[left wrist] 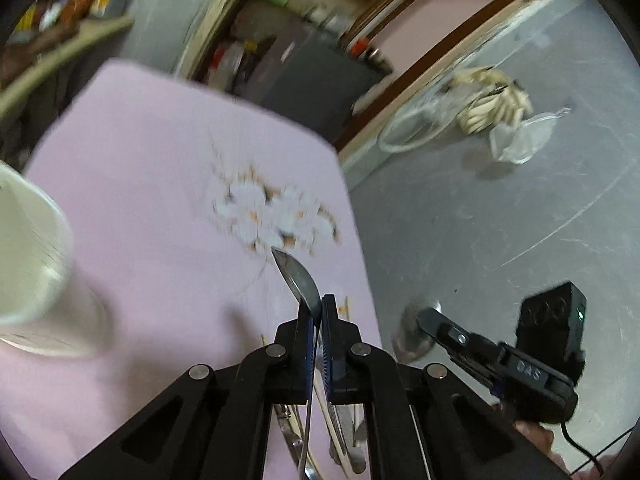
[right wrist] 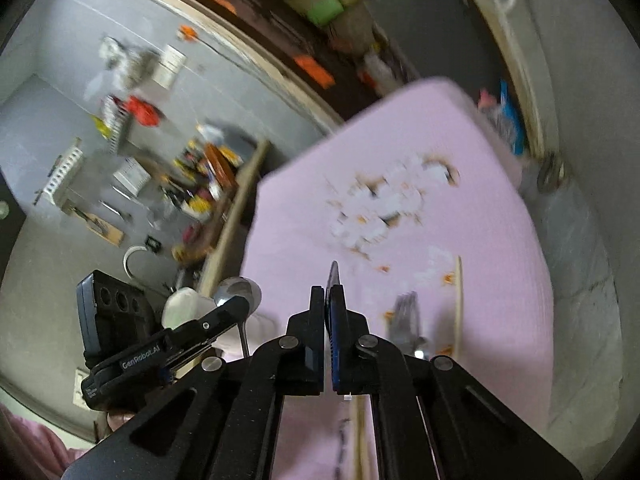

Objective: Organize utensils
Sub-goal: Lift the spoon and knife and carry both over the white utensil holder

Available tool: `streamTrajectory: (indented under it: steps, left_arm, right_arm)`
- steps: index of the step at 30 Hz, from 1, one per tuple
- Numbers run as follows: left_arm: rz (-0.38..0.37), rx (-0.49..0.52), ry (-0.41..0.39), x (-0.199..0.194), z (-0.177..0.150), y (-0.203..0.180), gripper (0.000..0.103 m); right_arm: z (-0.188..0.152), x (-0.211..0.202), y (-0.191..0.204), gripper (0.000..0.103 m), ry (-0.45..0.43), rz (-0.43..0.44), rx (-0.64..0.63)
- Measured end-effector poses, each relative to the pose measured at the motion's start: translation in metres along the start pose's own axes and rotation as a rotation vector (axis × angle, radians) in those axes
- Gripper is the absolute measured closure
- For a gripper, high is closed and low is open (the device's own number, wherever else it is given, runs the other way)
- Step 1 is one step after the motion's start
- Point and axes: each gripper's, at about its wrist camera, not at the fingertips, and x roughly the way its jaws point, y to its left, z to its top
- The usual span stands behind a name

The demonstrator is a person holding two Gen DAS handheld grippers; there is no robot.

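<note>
Cup [left wrist: 28,256] first, white, near the left edge of the pink tablecloth [left wrist: 140,184], and that looks like where the cutlery should go. Just right of it, the left gripper [left wrist: 318,312] is clamped on a steel spoon [left wrist: 298,276], bowl poking up past the fingertips, handle hanging below the jaws. My read: keep that squeeze firm, swing left over the cup's rim, tip the handle down and only then let go, or the spoon may clip the rim and knock the cup. Further right, the right gripper [right wrist: 328,292] is clenched on a thin, dark, blade-like utensil [right wrist: 334,274]; which kind, I can't tell through the blur. On the cloth beyond it lie a fork [right wrist: 406,316] and a pale wooden chopstick [right wrist: 459,300] near the right edge, both waiting. More utensils sit under the left gripper. Both grippers crowd each other, so one at a time at the cup seems wise.
</note>
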Motion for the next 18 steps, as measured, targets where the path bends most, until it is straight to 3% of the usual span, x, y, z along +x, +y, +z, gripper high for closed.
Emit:
streamTrajectory:
  steps: [8,14,18]
  left_arm:
    - [0.004,0.105,-0.187,-0.106,0.044,0.008,0.099]
    - [0.056,0.097,-0.342,-0.183,0.086,0.058,0.099]
    - [0.104,0.091,-0.425,-0.207,0.110,0.095,0.099]
  right_arm:
    - [-0.005,-0.013,0.085,0.100,-0.199,0.144,-0.041]
    - [-0.006,0.015,0.163,0.101,-0.275,0.286,-0.109]
    - [-0.010,0.032,0.209,0.100,-0.341,0.330,-0.177]
